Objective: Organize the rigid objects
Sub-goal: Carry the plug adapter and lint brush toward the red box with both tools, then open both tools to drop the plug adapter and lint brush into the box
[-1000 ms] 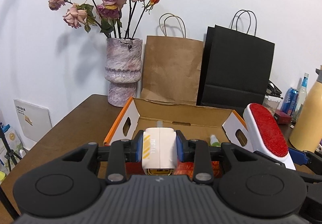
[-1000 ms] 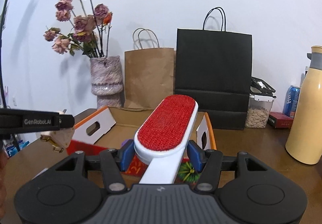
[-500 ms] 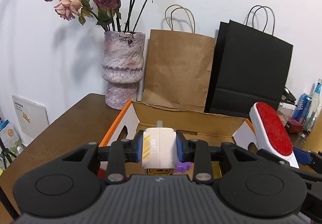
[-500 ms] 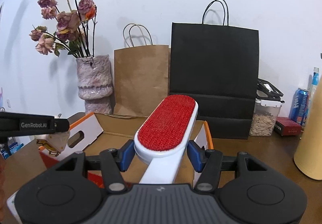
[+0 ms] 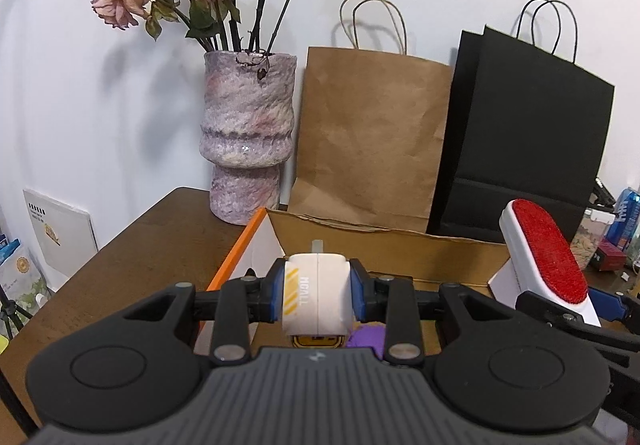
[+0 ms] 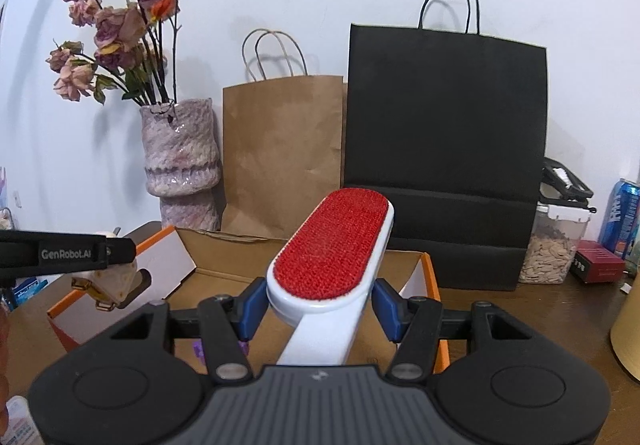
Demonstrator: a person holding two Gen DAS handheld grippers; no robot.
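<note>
My left gripper (image 5: 317,299) is shut on a small white gadget (image 5: 316,295) with yellow stripes and grey lettering, held above the open cardboard box (image 5: 384,245). In the right wrist view the same gadget (image 6: 114,281) hangs under the left gripper's arm at the left. My right gripper (image 6: 320,303) is shut on a white lint brush with a red pad (image 6: 334,245), over the box (image 6: 224,277). The brush (image 5: 548,249) also shows at the right of the left wrist view. A purple item (image 5: 366,337) lies inside the box, mostly hidden.
Behind the box stand a mottled vase of dried roses (image 5: 246,141), a brown paper bag (image 5: 372,137) and a black paper bag (image 6: 444,153). To the right are a clear jar of seeds (image 6: 554,245), a blue can (image 6: 622,217), a red box (image 6: 598,265) and a tan bottle (image 6: 628,329).
Both grippers have moved forward over the box with their objects; the vase and bags look larger and nearer. Neither grip has changed.
</note>
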